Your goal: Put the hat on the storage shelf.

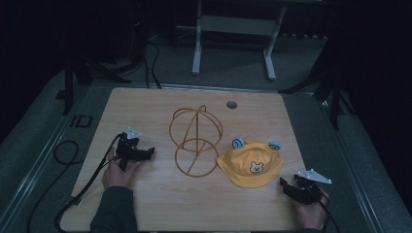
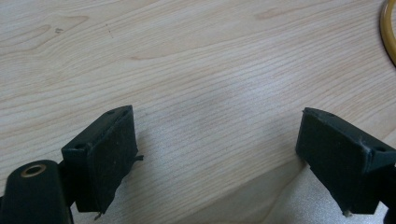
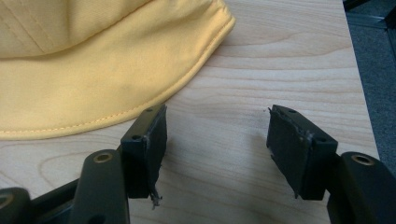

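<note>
Wide-open, empty right gripper (image 3: 217, 154) rests on the wooden table (image 3: 289, 65), its jaws just below the yellow bear hat's (image 3: 93, 70) brim at upper left; left gripper (image 2: 217, 163) likewise open

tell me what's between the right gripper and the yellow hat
Nothing: bare wooden table lies between the open right gripper and the yellow hat, whose brim sits just ahead of one jaw in the right gripper view.
</note>
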Motion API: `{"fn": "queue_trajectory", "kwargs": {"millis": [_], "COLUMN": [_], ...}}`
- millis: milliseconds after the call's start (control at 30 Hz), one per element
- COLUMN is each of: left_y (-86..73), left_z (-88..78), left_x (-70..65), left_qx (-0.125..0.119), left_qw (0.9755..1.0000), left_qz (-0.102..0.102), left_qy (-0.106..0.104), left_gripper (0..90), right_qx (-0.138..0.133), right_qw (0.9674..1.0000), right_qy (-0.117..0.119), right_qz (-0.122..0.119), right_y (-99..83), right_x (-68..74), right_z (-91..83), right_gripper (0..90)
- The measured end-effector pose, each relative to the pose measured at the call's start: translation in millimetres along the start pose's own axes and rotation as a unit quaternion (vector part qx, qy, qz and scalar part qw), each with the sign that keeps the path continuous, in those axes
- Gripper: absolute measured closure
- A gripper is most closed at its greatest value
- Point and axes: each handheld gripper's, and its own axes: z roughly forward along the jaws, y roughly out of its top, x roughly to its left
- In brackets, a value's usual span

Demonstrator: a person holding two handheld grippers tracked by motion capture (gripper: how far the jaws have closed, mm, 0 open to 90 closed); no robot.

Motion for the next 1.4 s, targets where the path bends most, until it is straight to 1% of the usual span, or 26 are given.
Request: {"fn": "queue_trajectory", "kwargs": {"millis": [367, 533, 667, 767, 833, 867, 933, 1100, 1233, 1267, 1300, 1333, 1400], "left_y": [-0.2, -0.3, -0.3, -0.3, -0.3, -0.3, -0.3, -0.3, -0.3, -0.3, -0.3, -0.3, -0.3], "left_z": [-0.2, -0.3, -0.2, -0.2, -0.2, -0.2, -0.2, -0.2, -0.2, -0.2, -0.2, -0.2, -0.3], "left_x": [-0.2, -0.2, -0.3, -0.3, -0.2, -0.3, -0.3, -0.3, -0.3, -0.3, -0.3, -0.4, -0.2], "left_qx": [0.000, 0.000, 0.000, 0.000, 0.000, 0.000, 0.000, 0.000, 0.000, 0.000, 0.000, 0.000, 0.000], "left_qw": [1.0000, 1.0000, 1.0000, 1.0000, 1.0000, 1.0000, 1.0000, 1.0000, 1.0000, 1.0000, 1.0000, 1.0000, 1.0000], "left_qz": [0.000, 0.000, 0.000, -0.001, 0.000, -0.001, 0.000, -0.001, 0.000, 0.000, 0.000, -0.001, 0.000], "left_qy": [0.001, 0.001, 0.001, 0.001, 0.001, 0.001, 0.001, 0.001, 0.001, 0.001, 0.001, 0.001, 0.001], "left_gripper": [12.3, 12.3, 12.2, 12.3, 12.2, 12.2, 12.2, 12.2, 12.2, 12.2, 12.2, 12.2, 12.2], "right_qx": [0.001, -0.006, 0.005, 0.015, 0.019, 0.029, 0.038, 0.053, 0.075, 0.075, 0.084, 0.084, 0.097], "right_qw": [1.0000, 0.9999, 0.9999, 0.9999, 0.9998, 0.9996, 0.9992, 0.9980, 0.9959, 0.9959, 0.9943, 0.9943, 0.9920], "right_qy": [-0.003, -0.008, -0.009, -0.002, -0.001, 0.002, 0.009, 0.024, 0.034, 0.034, 0.043, 0.043, 0.055], "right_qz": [0.001, 0.006, 0.007, 0.000, 0.000, -0.004, -0.011, -0.025, -0.038, -0.038, -0.049, -0.049, -0.060], "right_y": [0.1, -2.0, 1.1, 3.3, 4.6, 7.6, 9.7, 13.0, 18.3, 18.3, 21.1, 21.1, 24.0], "right_x": [0.5, 1.6, 2.2, 0.3, 0.2, -0.5, -2.2, -5.6, -7.6, -7.6, -8.8, -8.8, -10.4], "right_z": [0.0, -0.2, -0.1, -0.2, 0.0, 0.4, 0.6, 0.5, 1.0, 1.0, 1.2, 1.2, 0.8], "right_gripper": [37.9, 37.9, 37.9, 37.8, 37.9, 38.0, 38.0, 37.8, 37.8, 37.8, 39.5, 39.5, 40.8]}}
